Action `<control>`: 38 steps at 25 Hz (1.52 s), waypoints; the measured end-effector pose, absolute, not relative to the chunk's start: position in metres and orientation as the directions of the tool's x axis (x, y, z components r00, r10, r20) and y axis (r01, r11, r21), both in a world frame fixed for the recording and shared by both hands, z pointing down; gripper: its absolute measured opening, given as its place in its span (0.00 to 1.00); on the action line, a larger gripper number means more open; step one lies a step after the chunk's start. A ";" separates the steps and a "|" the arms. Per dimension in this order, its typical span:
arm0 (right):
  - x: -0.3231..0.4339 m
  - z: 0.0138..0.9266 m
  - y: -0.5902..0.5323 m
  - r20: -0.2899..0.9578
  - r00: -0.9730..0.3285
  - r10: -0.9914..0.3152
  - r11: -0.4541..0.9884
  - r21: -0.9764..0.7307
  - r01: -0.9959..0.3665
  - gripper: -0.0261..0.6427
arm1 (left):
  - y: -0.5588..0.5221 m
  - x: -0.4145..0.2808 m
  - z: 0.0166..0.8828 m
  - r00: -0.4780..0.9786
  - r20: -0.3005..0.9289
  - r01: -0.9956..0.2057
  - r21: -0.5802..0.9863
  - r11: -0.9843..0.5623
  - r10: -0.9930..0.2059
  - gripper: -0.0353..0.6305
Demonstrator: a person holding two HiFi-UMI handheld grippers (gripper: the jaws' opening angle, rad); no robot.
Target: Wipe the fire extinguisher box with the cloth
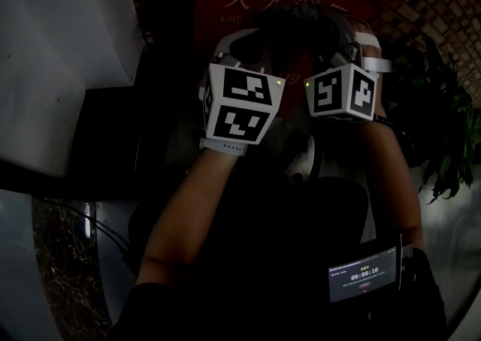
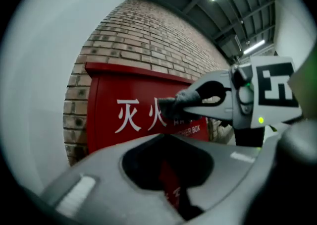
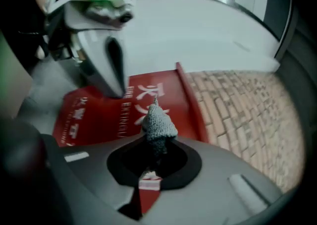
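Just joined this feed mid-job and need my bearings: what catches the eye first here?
The red fire extinguisher box with white characters stands out, set against a brick wall. The right gripper is shut on a grey cloth and pointed at the box; the left gripper beside it holds nothing. The head view is dark.

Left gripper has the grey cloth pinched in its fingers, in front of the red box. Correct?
No, the right gripper has the grey cloth pinched, in front of the red box; the right gripper view shows it. The left gripper holds nothing.
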State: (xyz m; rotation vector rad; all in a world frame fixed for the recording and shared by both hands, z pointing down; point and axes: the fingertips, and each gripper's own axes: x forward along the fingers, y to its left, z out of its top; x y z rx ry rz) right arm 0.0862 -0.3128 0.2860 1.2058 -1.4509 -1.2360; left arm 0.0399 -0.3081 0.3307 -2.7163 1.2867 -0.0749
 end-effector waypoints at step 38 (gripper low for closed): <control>0.091 0.415 -0.363 0.273 -0.120 -0.954 0.281 0.958 -0.056 0.08 | -0.350 0.042 0.427 0.619 0.055 -0.784 -0.016 -0.620 -0.784 0.06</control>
